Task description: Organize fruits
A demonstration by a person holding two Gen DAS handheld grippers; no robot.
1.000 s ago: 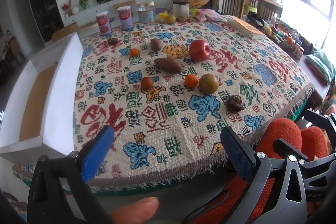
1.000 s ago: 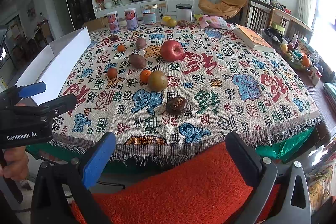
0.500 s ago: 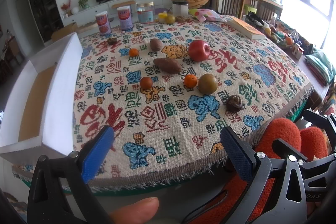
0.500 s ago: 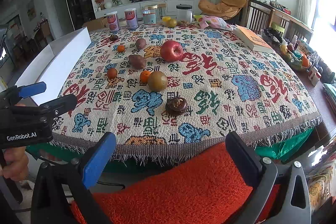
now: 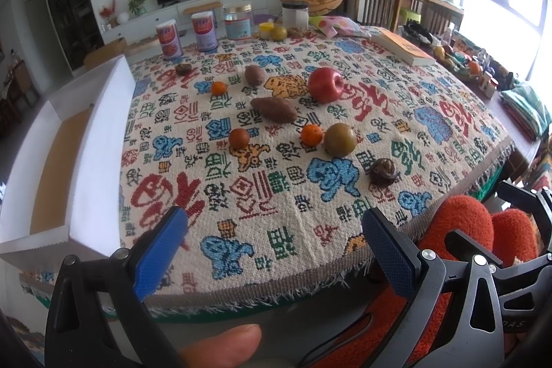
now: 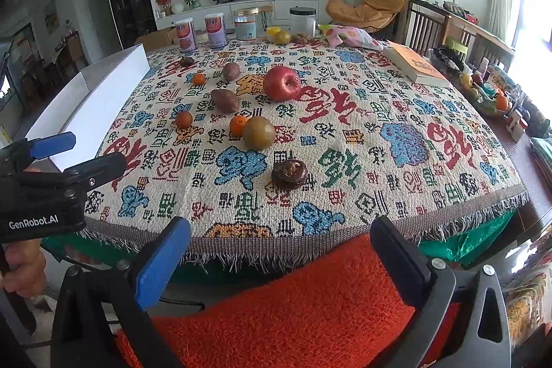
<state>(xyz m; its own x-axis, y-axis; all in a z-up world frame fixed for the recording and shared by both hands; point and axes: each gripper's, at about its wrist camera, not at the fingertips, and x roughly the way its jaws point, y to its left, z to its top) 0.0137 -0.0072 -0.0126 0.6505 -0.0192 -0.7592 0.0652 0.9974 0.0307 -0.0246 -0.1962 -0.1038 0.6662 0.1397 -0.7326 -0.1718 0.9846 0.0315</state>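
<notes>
Fruits lie on a patterned tablecloth [image 5: 276, 195]: a red apple [image 5: 325, 84] [image 6: 282, 83], a brown-green round fruit [image 5: 340, 139] [image 6: 258, 132], small oranges [image 5: 311, 134] [image 6: 238, 125], a reddish-brown fruit [image 5: 238, 138] [image 6: 183, 119], a sweet potato [image 5: 273, 109] [image 6: 224, 100], and a dark wrinkled fruit [image 5: 383, 171] [image 6: 289, 174]. A white open box [image 5: 69, 140] [image 6: 93, 99] stands at the table's left edge. My left gripper [image 5: 276, 250] is open and empty at the near edge. My right gripper [image 6: 281, 261] is open and empty, below the near edge.
Cans [image 6: 185, 34] and jars [image 6: 303, 21] line the far edge, with a snack bag [image 6: 352, 35] and a book [image 6: 417, 64] at the far right. An orange-red cushion [image 6: 310, 309] lies below the right gripper. The left gripper also shows in the right wrist view [image 6: 62, 161].
</notes>
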